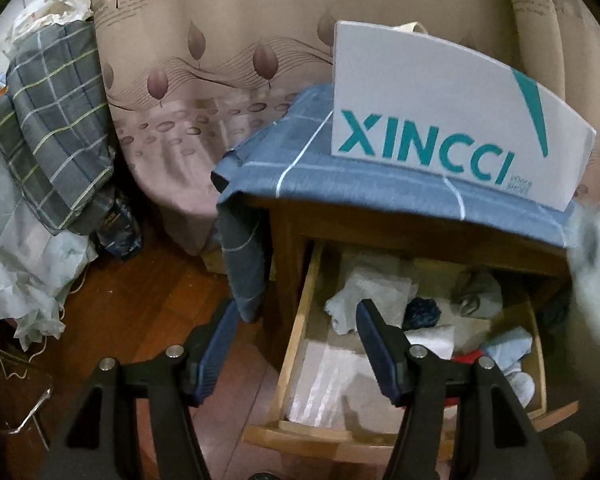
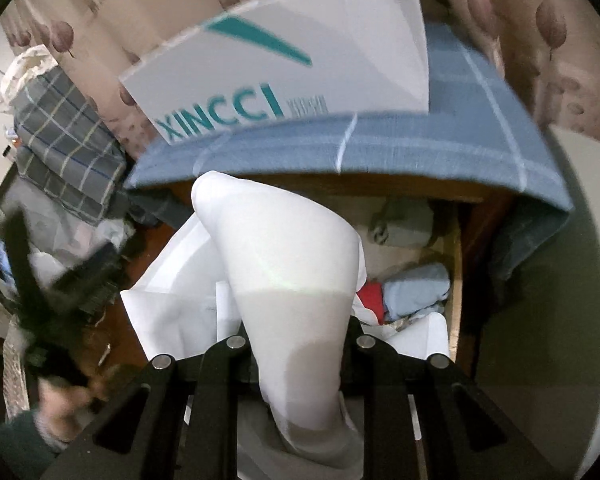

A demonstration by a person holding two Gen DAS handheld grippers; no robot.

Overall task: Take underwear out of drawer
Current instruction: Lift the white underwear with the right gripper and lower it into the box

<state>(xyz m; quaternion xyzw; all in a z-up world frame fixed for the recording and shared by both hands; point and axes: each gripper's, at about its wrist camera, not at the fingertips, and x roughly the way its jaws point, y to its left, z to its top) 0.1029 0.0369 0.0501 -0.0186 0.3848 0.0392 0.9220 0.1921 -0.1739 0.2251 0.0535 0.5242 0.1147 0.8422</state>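
The wooden nightstand [image 1: 288,232], topped by a blue checked cloth [image 1: 380,184] and a white XINCCI box [image 1: 440,120], has its drawer [image 1: 296,344] pulled out beneath both of my grippers. The drawer holds a loose jumble of soft items: white crumpled cloth [image 1: 364,292], a grey piece [image 1: 476,288], a pale-blue bundle [image 2: 416,288], a red scrap [image 2: 370,294] and a small dark-blue wad [image 1: 422,312]. My right gripper [image 2: 300,360] is clamped on 1 white garment [image 2: 284,256], the underwear, which hangs above the drawer as a limp fold. I judge it light, soft and somewhat slippery; a hem or bunched fold gives the surest hold. My left gripper [image 1: 296,344] stands with jaws apart and nothing between them, over the drawer's left edge.
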